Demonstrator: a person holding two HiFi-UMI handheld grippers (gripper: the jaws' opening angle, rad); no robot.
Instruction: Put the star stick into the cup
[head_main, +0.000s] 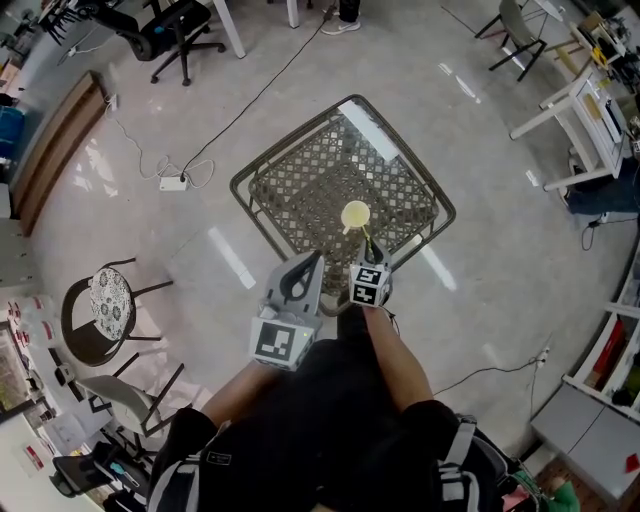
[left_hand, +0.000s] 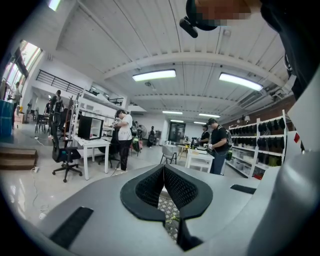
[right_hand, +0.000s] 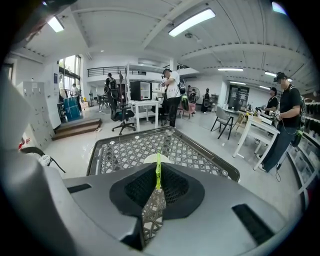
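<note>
Right tool (right_hand: 158, 181) pinches slim star stick (right_hand: 158, 162) (lattice table (right_hand: 125, 150) below).

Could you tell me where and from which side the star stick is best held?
Grip the star stick by its thin shaft, pads on either side, as the right tongs do now. It juts past the tips, leaving its free end to enter the open cup from above.

Neon yellow-green star stick (right_hand: 158, 166). Pale yellow cup (head_main: 355, 214). Grey-brown lattice-weave counter (head_main: 300, 190), dark rim. Grey shells, black dimpled pads on left claw (left_hand: 164, 169) and right claw (right_hand: 157, 181). Black-and-white squares on marker cube (head_main: 281, 342).
</note>
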